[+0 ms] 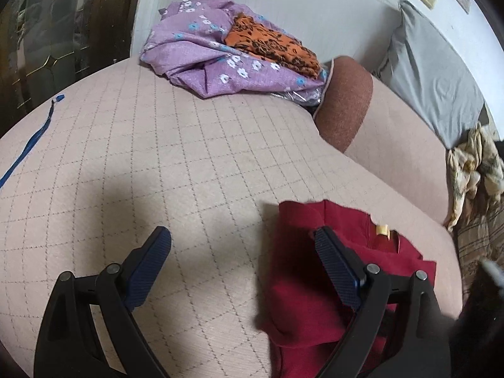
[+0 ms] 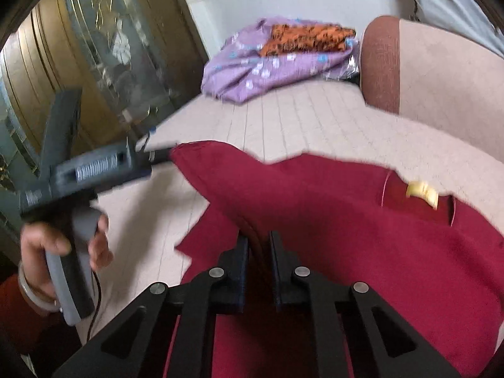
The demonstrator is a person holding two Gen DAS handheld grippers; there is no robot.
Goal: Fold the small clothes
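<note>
Lying beyond red garment point(image 2: 330, 220) — purple floral cloth point(image 1: 201, 53), orange cloth point(image 1: 271, 44) atop.

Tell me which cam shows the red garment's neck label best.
Right wrist. The yellow label sits in open view on the spread red garment, though a little blurred. Left wrist shows the same label smaller, near the open left gripper's finger, with less of the garment in frame.

Purple floral cloth point(image 1: 201, 53) w/ orange-black fabric point(image 1: 271, 44) on top, grey pillow point(image 1: 431, 75), quilted pink cover point(image 1: 141, 145)
</note>
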